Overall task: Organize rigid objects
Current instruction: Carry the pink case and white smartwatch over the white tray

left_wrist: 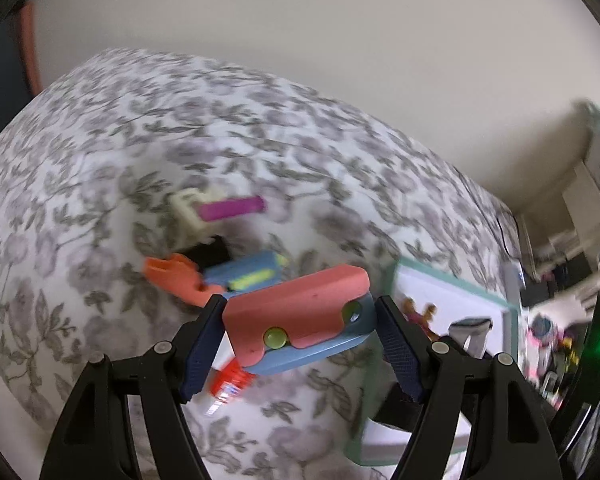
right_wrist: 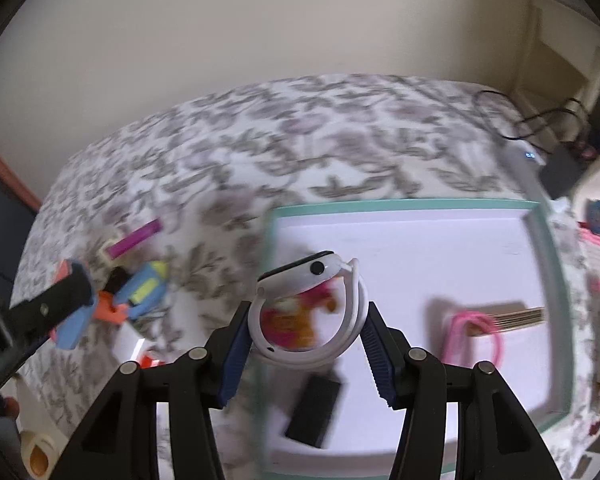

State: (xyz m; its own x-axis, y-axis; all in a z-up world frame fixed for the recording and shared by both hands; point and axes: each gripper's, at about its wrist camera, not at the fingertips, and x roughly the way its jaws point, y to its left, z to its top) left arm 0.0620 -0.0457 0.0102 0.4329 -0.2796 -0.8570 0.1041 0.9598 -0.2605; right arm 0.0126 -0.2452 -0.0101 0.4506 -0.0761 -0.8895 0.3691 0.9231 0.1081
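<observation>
The right claw (right_wrist: 306, 322) grips the white watch (right_wrist: 308, 308) right over the tray (right_wrist: 400, 205)'s left edge; the left claw (left_wrist: 300, 320), clenching a pink-blue toy (left_wrist: 300, 320), hangs farther left above the bed (left_wrist: 100, 140).

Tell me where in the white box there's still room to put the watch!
The tray has bare white floor along its far side and at the near right, beyond the pink loop. It's crowded near the left: a colourful toy, a black block. The right gripper holds the white watch over that crowded part.
</observation>
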